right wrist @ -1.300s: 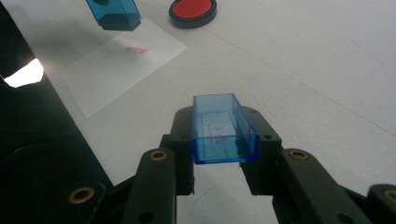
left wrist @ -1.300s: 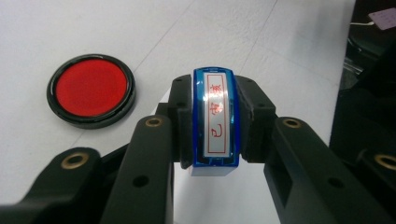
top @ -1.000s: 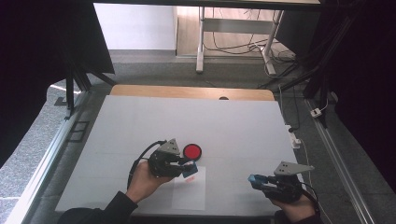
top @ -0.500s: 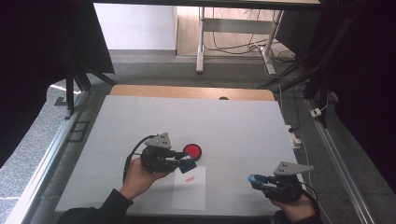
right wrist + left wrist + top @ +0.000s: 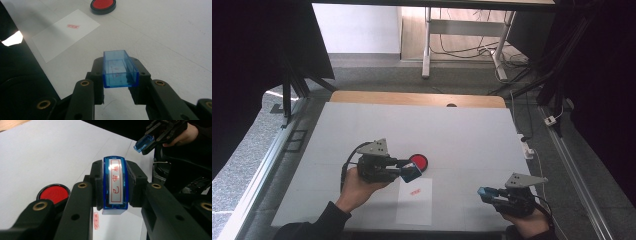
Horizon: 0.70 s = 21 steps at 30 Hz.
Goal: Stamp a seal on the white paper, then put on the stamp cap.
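Note:
My left gripper (image 5: 408, 172) (image 5: 115, 195) is shut on a blue stamp (image 5: 413, 173) (image 5: 115, 177) with red characters on its white label, held a little above the table. A round red ink pad (image 5: 419, 161) (image 5: 54, 193) (image 5: 103, 5) lies just beyond it. Below the stamp, a white paper sheet (image 5: 414, 207) (image 5: 57, 40) carries a red imprint (image 5: 414, 190) (image 5: 96, 220) (image 5: 73, 26). My right gripper (image 5: 484, 192) (image 5: 118, 82) is shut on a clear blue stamp cap (image 5: 482, 190) (image 5: 118, 70) (image 5: 143, 143) low over the table at the front right.
The white table mat (image 5: 452, 130) spreads wide behind the ink pad, on a wooden tabletop (image 5: 412, 98). Cables and a power strip (image 5: 527, 145) lie off the right edge. A metal rail (image 5: 257, 180) runs along the left side.
The left gripper has lifted the stamp off the paper and drifted slightly left. The red imprint it covered now shows. The right gripper has stayed where it was.

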Available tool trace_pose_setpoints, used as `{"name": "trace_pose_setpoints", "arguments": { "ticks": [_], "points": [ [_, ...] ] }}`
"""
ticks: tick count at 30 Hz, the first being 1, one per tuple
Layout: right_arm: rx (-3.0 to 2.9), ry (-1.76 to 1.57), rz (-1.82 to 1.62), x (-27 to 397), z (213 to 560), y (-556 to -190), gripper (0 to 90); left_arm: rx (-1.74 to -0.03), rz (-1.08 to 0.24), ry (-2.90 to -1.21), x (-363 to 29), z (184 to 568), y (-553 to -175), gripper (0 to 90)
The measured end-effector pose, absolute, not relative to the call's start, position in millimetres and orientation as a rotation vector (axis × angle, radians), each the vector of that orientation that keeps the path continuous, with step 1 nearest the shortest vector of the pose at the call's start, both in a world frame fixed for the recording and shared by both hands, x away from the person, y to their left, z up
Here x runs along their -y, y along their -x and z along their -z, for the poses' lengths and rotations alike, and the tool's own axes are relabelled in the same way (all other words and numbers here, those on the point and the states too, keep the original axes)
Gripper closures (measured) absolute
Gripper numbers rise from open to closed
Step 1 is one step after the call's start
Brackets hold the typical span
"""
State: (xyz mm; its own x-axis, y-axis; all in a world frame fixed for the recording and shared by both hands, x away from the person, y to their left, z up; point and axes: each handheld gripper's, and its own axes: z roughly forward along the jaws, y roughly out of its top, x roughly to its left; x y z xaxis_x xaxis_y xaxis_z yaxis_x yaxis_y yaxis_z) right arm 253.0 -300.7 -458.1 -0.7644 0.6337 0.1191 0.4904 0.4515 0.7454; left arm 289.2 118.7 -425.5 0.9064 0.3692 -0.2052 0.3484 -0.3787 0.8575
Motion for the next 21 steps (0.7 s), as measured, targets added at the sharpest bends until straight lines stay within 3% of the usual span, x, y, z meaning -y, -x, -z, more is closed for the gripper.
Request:
{"name": "trace_pose_setpoints", "arguments": {
  "ticks": [21],
  "points": [
    [-2.522,-0.909,-1.301,290.7,451.0,-249.6,68.3,-0.496,-0.019,-2.005,-115.8,428.1,-288.8,70.2]
  ]
}}
